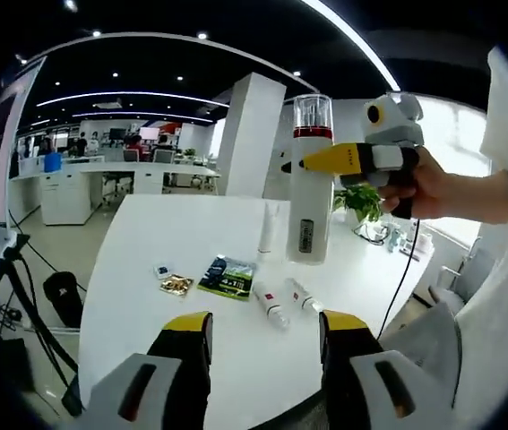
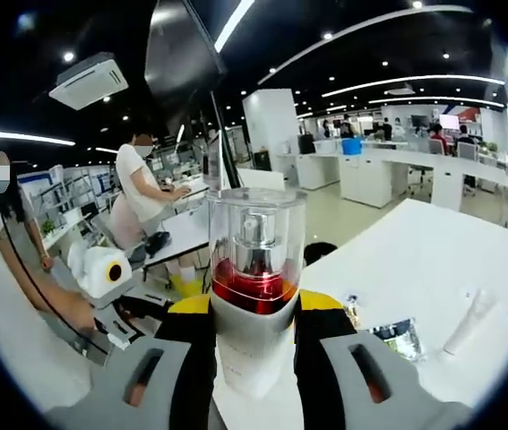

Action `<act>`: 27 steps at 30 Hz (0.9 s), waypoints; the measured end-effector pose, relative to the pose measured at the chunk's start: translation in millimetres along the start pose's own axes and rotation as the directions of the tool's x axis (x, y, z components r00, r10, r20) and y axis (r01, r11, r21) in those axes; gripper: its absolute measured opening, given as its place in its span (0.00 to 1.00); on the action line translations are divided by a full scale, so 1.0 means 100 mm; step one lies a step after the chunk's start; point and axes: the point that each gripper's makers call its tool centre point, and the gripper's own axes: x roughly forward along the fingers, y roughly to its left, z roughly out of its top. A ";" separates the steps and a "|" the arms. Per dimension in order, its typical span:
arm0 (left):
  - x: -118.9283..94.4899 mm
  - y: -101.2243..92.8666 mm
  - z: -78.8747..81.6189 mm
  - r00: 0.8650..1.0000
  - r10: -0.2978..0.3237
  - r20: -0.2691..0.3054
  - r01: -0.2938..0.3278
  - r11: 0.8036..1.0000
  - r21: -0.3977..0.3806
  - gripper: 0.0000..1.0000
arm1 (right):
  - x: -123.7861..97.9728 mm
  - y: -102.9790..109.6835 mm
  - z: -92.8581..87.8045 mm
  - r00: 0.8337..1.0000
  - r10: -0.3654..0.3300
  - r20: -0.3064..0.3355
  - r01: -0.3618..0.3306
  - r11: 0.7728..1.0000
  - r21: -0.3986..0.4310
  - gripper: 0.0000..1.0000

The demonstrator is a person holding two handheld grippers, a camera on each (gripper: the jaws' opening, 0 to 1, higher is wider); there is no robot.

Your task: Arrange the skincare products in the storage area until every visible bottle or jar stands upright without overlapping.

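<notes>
1. While carrying the tall white pump bottle (image 1: 311,179), pinched between the jaws of the right gripper (image 1: 325,161) just below its red band and well above the white table (image 1: 146,242), keep it vertical.
2. Lower toward bare table clear of the two small tubes (image 1: 271,305) lying ahead of the left gripper (image 1: 262,345) and of the upright tube (image 2: 470,322).
3. Keep the left gripper, jaws spread and holding nothing, out of the way.
4. Release only once the base sits flat.
5. Avoid the green packet (image 1: 228,277).
</notes>
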 end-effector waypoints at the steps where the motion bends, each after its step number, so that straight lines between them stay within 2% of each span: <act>1: -0.01 0.01 -0.02 1.000 0.003 -0.001 -0.003 1.000 -0.004 0.49 | 0.00 -0.02 0.00 1.000 -0.004 -0.001 0.004 1.000 0.002 0.30; 7: -0.01 0.03 -0.13 1.000 0.014 -0.021 -0.015 0.999 -0.030 0.49 | -0.05 -0.17 0.00 1.000 -0.031 0.000 0.031 1.000 0.007 0.30; 13: 0.01 0.05 -0.18 0.999 0.015 -0.033 -0.017 0.999 -0.036 0.49 | -0.13 -0.31 -0.08 0.998 -0.066 -0.012 0.066 0.998 0.010 0.30; 22: 0.00 0.11 -0.24 0.999 0.010 -0.032 -0.012 0.998 -0.068 0.49 | -0.34 -0.59 -0.31 0.990 -0.141 -0.027 0.142 0.988 0.056 0.30; 27: 0.01 0.11 -0.25 1.000 -0.001 -0.031 -0.002 0.997 -0.082 0.49 | -0.53 -0.79 -0.47 0.979 -0.199 -0.040 0.202 0.976 0.077 0.30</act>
